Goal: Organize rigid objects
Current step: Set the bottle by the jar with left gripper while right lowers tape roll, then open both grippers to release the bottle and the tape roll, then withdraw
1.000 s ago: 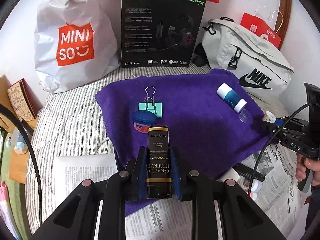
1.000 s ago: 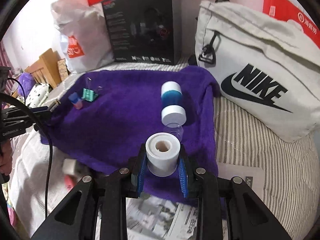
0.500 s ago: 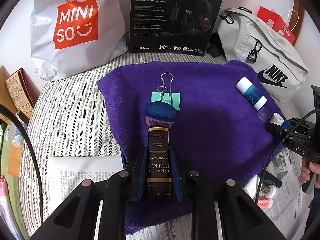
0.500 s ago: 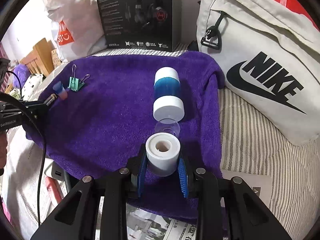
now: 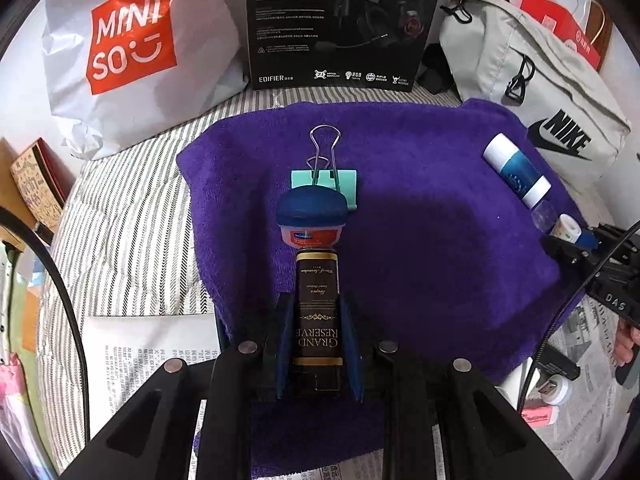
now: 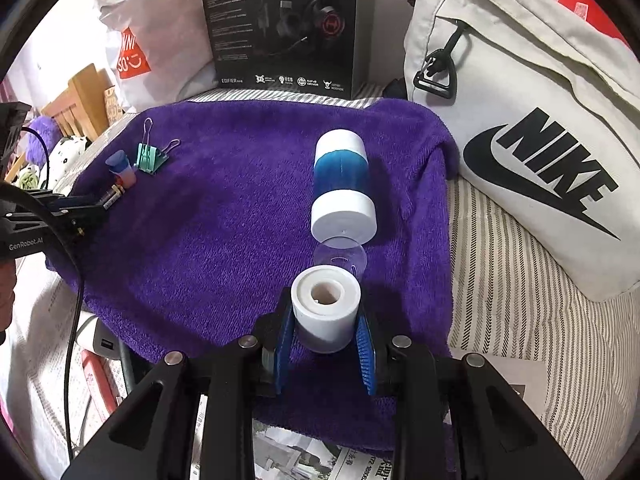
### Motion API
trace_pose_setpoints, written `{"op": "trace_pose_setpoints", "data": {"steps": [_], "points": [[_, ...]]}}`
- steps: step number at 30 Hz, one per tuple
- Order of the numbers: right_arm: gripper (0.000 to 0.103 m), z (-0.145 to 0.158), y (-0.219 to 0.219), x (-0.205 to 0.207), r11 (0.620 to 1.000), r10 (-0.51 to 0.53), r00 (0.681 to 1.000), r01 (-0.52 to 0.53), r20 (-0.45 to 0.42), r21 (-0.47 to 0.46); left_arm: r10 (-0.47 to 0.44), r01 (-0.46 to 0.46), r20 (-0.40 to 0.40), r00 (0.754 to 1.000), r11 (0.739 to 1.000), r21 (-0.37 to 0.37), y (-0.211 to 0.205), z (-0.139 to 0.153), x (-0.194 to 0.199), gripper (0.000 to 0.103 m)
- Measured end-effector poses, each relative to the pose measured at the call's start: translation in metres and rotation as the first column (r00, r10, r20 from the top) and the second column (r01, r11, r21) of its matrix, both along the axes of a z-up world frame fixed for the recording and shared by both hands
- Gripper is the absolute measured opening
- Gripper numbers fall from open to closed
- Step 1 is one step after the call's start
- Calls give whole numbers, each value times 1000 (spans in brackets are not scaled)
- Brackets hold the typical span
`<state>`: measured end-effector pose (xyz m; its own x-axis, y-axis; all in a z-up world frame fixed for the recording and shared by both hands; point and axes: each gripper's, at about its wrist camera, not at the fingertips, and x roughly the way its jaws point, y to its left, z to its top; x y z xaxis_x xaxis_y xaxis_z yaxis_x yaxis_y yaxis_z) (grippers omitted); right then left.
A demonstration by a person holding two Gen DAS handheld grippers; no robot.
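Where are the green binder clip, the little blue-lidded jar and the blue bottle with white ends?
green binder clip [image 5: 325,181]: left wrist view, on its green body.
blue-lidded jar [image 5: 312,209]: left wrist view, on its lid.
blue bottle [image 6: 341,170]: right wrist view, on its blue middle section.

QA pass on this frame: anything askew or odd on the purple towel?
Nothing spilled or damaged. One oddity: the blue-and-white bottle lies on its side on the towel, its clear cap off beside it.

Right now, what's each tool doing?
Left tool shut on dark tube, nosing blue-lidded jar. Right tool shut on white roll, clear cap just ahead.
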<state>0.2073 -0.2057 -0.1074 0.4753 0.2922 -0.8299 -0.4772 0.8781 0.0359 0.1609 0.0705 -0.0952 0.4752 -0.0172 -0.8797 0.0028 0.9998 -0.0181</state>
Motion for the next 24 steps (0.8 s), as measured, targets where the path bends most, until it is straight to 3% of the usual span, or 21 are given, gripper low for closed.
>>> {"op": "trace_pose_setpoints", "data": {"steps": [9,17,20,24], "points": [[29,0,-1,0,1000,19,1000,-19,-2,0,-12,13,-16,1000,1000,22,-4,0,2,24],[33,4,-3,0,999,38,998,-38,-40,12,-31,32,-49,998,999,16,-11,1,-5,38],[42,11,-7,-7,1000,17,999,-16,-31,2,-32,33,-47,998,999,21,-13,3,-10,39],[45,26,-16,-26,1000,-7,1000,7,-12,11,-18,19,-38,999,1000,17,-13,13,-21,40]]}}
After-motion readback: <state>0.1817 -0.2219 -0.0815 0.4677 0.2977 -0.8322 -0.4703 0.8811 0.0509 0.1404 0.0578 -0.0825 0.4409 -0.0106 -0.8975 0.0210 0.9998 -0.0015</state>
